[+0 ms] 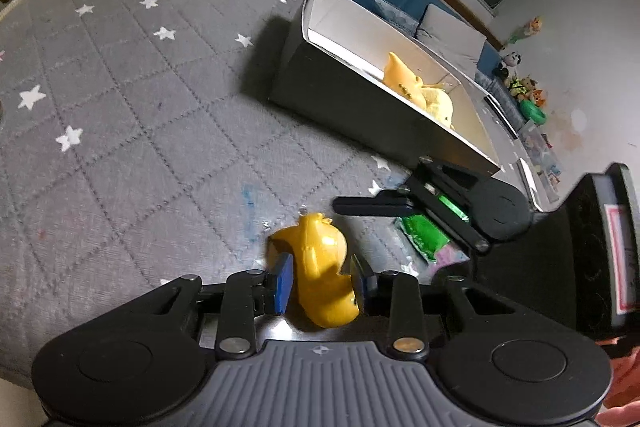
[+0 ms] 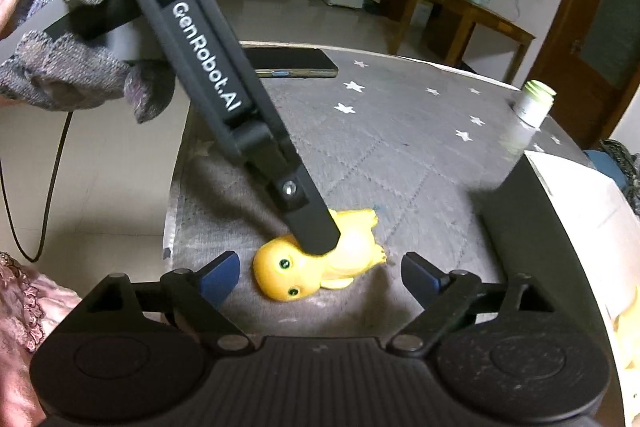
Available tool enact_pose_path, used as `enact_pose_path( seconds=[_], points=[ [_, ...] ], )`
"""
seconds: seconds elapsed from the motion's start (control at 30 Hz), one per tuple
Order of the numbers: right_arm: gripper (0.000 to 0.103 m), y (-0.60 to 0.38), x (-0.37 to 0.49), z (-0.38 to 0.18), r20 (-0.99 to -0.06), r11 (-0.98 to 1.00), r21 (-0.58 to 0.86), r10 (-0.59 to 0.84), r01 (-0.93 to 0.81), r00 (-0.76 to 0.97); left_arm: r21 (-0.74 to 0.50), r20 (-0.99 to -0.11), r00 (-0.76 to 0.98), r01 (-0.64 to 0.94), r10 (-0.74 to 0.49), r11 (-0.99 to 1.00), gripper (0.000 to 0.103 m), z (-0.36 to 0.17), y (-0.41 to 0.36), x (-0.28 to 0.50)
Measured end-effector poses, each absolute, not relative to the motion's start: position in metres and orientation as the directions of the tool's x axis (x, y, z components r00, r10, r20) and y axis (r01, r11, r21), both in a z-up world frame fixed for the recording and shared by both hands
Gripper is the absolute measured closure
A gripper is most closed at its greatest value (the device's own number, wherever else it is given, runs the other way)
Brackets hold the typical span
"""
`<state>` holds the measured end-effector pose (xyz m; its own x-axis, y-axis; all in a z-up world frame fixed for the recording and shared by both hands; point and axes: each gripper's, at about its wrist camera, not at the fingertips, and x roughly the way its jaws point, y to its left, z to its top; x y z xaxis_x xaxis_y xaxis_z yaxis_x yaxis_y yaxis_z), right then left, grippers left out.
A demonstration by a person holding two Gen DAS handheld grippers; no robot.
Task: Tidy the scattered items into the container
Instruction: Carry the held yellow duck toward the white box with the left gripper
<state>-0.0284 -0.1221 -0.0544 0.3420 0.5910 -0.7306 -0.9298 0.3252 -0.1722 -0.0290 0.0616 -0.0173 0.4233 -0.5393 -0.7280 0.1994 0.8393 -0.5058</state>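
While the left gripper straddles it: yellow toy lies on the table, between both blue pads.
Left wrist, jaws: narrowed about the toy; real grip uncertain.
Left wrist, container: ahead, to the right.
Right wrist, right gripper: wide open, empty.
Right wrist, toy axis: head nearest, feet away.
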Motion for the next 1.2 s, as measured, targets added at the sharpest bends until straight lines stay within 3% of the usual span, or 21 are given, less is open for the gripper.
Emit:
enact_pose_path(
  seconds=[0.47, 0.53, 0.77, 1.2],
  points=[
    [0.025, -0.119, -0.015, -0.057, -0.744, 0.301, -0.091, 0.614, -0.949, 0.265, -0.501, -0.747, 0.408, 0.174, -0.525, 0.848, 0.069, -0.019, 0.056, -0.028],
    [0.03, -0.119, -0.015, -0.056, -0.741, 0.311, -0.093, 0.613, -0.946, 0.274, -0.501, -0.748, 0.408, 0.169, -0.523, 0.849, 0.071, -0.018, 0.057, -0.028],
    [0.031, -0.121, -0.02, -0.056, -0.734, 0.343, -0.099, 0.609, -0.934, 0.301, -0.489, -0.747, 0.412, 0.189, -0.521, 0.851, 0.08, -0.013, 0.054, -0.031],
    [0.031, -0.125, -0.032, -0.055, -0.72, 0.407, -0.096, 0.601, -0.908, 0.346, -0.483, -0.767, 0.397, 0.158, -0.503, 0.861, 0.07, -0.018, 0.043, -0.035]
  ],
)
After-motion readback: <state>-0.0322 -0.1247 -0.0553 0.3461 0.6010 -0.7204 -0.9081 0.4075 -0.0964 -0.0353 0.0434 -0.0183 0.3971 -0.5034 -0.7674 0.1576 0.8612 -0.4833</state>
